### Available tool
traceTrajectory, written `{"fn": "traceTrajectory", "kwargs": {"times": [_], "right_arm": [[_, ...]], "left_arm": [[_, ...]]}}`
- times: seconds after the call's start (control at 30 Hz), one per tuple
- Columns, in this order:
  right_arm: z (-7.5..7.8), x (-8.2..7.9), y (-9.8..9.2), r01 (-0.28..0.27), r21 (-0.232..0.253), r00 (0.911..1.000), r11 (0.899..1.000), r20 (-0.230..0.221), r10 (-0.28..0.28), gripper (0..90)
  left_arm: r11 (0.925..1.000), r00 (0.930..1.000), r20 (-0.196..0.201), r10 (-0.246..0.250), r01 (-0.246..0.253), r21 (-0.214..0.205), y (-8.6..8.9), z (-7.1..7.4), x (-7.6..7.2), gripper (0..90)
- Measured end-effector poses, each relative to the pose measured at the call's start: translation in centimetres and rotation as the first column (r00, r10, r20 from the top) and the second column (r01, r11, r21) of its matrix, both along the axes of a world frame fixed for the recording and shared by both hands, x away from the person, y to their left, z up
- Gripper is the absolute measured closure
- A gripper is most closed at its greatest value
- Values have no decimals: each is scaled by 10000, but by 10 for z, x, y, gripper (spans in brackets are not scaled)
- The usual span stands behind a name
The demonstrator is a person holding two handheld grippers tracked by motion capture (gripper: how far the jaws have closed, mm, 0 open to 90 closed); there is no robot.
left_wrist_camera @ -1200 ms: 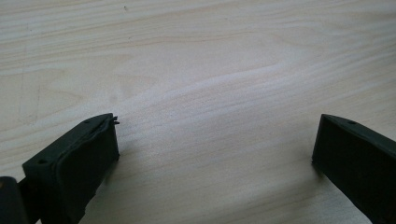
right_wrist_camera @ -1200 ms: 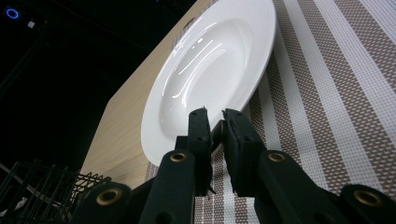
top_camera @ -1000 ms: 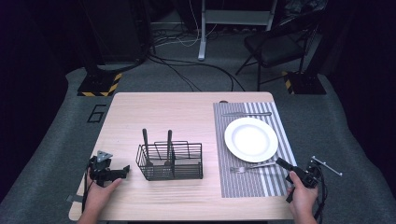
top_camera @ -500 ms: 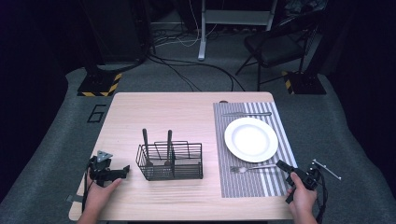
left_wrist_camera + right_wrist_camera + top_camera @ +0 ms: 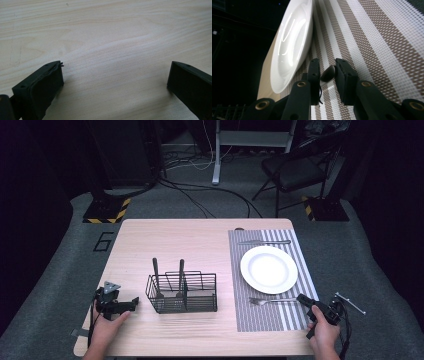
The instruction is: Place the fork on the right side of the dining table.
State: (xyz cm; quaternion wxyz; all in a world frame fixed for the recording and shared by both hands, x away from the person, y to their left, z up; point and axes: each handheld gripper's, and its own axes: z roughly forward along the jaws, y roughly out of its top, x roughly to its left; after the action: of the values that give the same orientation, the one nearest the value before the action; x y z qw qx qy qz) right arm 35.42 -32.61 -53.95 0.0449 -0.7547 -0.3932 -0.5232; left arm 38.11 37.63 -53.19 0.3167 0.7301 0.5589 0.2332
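Right at the lower right of the high view, the fork (image 5: 272,300) lay flat on the striped placemat (image 5: 260,320), a slim piece of bright metal with its tines toward the middle of the frame and its handle end running under your right gripper (image 5: 303,299). In the right gripper view the rounded, polished handle tip (image 5: 327,73) sat between the two black jaws; they had just been easing apart, a thin gap showed on either side of the metal, and I could not tell whether either pad touched it. Those jaws were matte, blocky plastic with brass-coloured pivots lower down.

Just above the fork, a round glossy white plate (image 5: 269,269) rested on the same mat, its shallow rim catching light. The mat's weave showed as a fine grid of brown and white bands. A knife (image 5: 264,242) lay across the mat's top edge.

Left of the mat, a black wire basket (image 5: 182,294) stood on the pale wood-grain table (image 5: 150,240), with two dark upright handles rising from it.

At the lower left, your left gripper (image 5: 131,303) rested low on the tabletop, its jaws spread wide over bare wood with nothing between them.
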Motion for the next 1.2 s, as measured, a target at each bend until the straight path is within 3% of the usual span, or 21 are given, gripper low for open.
{"fn": "traceTrajectory", "kwargs": {"times": [0.13,0.3,0.33,0.43,0.77,1.2], "right_arm": [[4,0,1,-5,-746,10000,9972,6,6,716],[8,-1,3,47,-1033,9998,9946,-171,-65,705],[7,0,2,52,-1567,10000,9876,4,-52,686],[9,-1,2,169,-1980,9998,9801,93,-153,673],[13,-3,-1,363,-1935,9985,9804,474,-276,650],[36,-4,9,124,-2565,9933,9665,1141,175,600]], "left_arm": [[10000,10000,1,1,-1,0,0,0,0,1],[10000,10000,-1,0,0,-1,0,0,0,1],[10000,10000,-2,0,0,0,0,0,0,1],[10000,10000,-3,-1,1,2,0,0,0,1],[10000,10000,-3,3,-3,4,0,0,0,1],[10000,10000,-4,3,-3,-1,0,0,0,1]]}}
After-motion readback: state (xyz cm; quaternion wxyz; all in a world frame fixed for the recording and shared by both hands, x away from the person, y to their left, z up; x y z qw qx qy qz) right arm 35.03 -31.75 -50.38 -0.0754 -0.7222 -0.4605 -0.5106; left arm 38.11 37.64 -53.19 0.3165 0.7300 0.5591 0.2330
